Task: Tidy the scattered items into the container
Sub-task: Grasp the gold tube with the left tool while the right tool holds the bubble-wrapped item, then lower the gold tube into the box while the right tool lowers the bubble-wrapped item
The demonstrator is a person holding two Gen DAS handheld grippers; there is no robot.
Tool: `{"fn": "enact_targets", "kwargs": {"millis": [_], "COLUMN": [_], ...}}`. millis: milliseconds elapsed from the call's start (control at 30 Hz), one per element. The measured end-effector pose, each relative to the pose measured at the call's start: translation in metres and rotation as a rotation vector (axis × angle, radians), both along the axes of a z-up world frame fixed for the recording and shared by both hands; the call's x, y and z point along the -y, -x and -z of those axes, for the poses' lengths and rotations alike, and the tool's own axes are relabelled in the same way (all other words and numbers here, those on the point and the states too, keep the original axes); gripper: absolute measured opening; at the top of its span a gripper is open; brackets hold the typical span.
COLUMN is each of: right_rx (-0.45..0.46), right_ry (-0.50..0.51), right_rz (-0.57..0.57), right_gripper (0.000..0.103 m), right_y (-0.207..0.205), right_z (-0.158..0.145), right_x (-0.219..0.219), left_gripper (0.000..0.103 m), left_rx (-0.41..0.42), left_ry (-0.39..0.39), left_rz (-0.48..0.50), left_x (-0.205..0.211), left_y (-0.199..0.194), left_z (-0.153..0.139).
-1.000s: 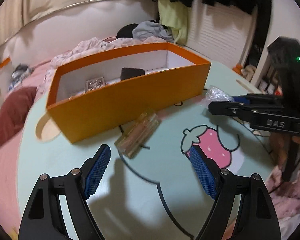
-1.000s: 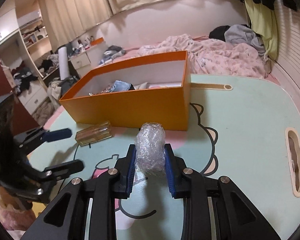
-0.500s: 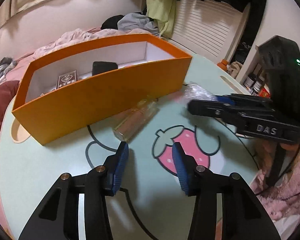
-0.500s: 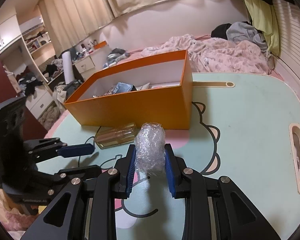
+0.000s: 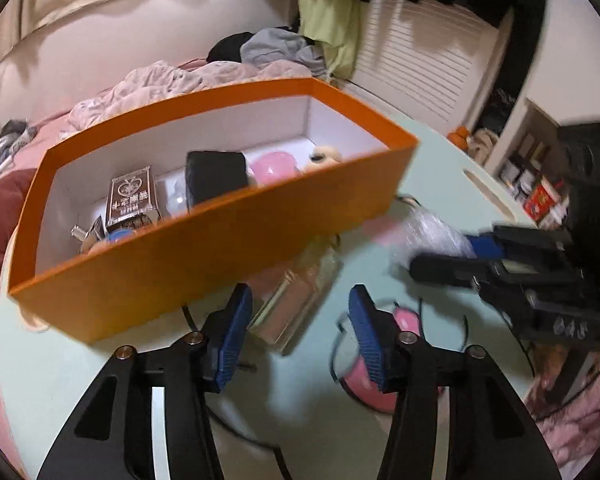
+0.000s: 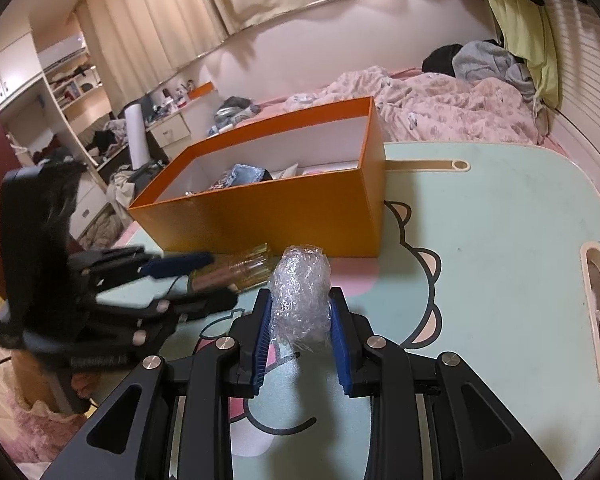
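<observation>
On table, beside box: bottle
Left claw: apart, closing around bottle
Right claw: clamped on bubble wrap
Risk: smooth bottle slips out

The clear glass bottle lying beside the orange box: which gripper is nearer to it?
Left. The left gripper straddles the glass bottle's near end; the right gripper, holding the bubble wrap, is off to its side.

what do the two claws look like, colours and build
Both match: the left claw and right claw have glossy black plastic arms with triangular cut-outs, silver round pivot bolts, and blue ribbed pads on the fingers. No sleeve or cable is clearly visible.
</observation>
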State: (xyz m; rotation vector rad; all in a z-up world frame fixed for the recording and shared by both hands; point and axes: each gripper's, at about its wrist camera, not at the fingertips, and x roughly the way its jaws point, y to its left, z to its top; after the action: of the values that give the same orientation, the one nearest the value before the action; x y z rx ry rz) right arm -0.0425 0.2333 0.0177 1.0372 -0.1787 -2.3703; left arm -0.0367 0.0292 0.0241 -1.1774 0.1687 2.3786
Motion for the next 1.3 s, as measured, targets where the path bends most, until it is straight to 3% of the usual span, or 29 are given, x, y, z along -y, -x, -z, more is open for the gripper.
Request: {"fn": "enact_targets", "kwargs": {"millis": [167,300,367,467,600,633,667,967,1100,1300], "right_rx": [0.001,0.006,0.006,0.005,0.004,0.005,0.006,-0.008,-0.02,-0.057], "right_ry": [-0.001,0.0,0.002,0.0,-0.007,-0.007,-0.008,-0.018,-0.026,-0.052], "right_rz": [-0.001,-0.001,0.0,-0.001,0.0,0.0,0.0,0.01,0.011,0.039], "right_gripper": [0.027,0.027,0.027,0.027,0.027,0.027,0.027,0.027,0.027,0.026], "right_y": [0.0,0.0,-0.001,-0.001,-0.002,-0.003,-0.003,-0.006,-0.008,-0.014], "right_z": [0.001,0.002,0.002,0.002,0.003,0.002,0.002,0.0,0.0,-0.005], "right_x": [0.001,0.0,0.0,0.0,0.001,0.001,0.001,0.004,0.006,0.009], "left_gripper": [0.042,0.044,0.044,0.044,0.042,0.031,0.019,0.019,0.019,0.019], "left_rx": [-0.047,-0.104,-0.079,-0.027,-0.021,-0.027,-0.028,-0.075,-0.161,-0.277], "left_ry": [0.081,0.063,0.034,0.06,0.057,0.067,0.06,-0.113,-0.191,-0.227], "left_rz": [-0.023,-0.062,-0.046,-0.036,-0.026,-0.02,-0.012,-0.114,-0.202,-0.274], "left_x": [-0.007,-0.009,-0.013,-0.021,-0.026,-0.028,-0.028,0.008,0.037,0.059], "left_y": [-0.024,-0.018,-0.006,0.009,0.013,0.012,0.011,-0.014,-0.036,-0.054], "left_z": [0.004,-0.004,-0.003,0.006,0.008,0.008,0.008,-0.004,-0.021,-0.046]}}
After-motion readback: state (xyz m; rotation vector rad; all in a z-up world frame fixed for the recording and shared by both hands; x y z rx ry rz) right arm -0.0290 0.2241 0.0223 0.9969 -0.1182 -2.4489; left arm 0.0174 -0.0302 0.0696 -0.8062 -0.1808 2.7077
